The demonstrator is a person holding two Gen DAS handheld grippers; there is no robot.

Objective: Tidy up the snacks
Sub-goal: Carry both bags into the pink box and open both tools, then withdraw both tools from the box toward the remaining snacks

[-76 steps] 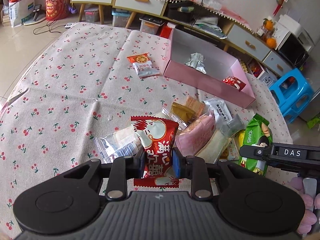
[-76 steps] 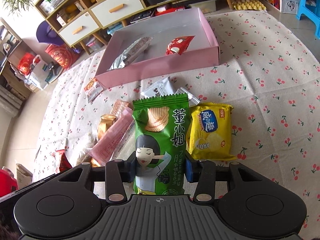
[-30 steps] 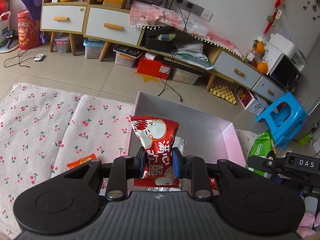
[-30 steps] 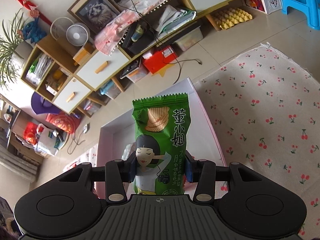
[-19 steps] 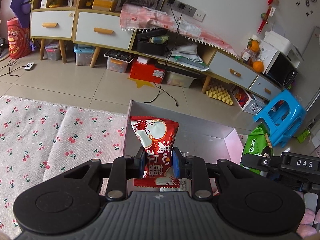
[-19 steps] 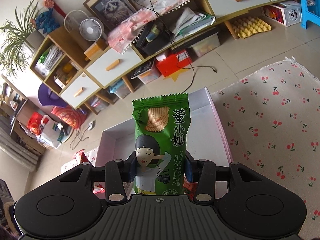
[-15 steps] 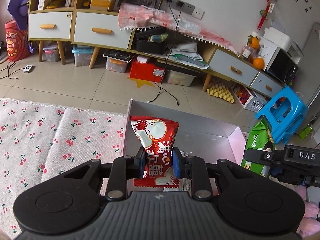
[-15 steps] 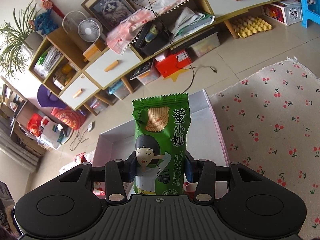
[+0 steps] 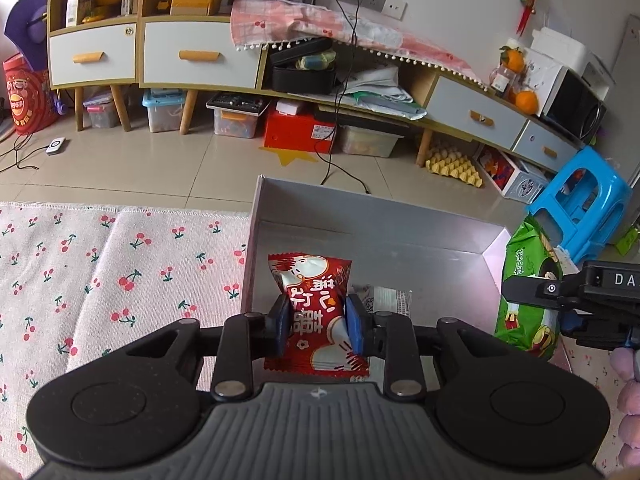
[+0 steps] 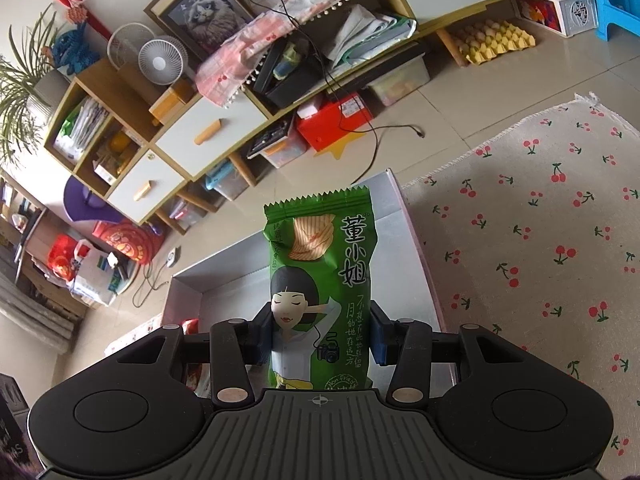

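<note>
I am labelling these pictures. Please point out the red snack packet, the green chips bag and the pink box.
red snack packet [image 9: 310,280]: left wrist view, on its upper printed face.
green chips bag [image 10: 320,264]: right wrist view, on the middle of its front.
pink box [image 9: 360,216]: left wrist view, on its grey inner far wall.

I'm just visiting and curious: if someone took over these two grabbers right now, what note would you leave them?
Left gripper: shut on the red packet over the box, jaws starting to open.
Right gripper: holds the green packet over the box, jaws opening too.
Done: a silver packet lies in the box.
Left: drop both in; other snacks are out of view.
</note>
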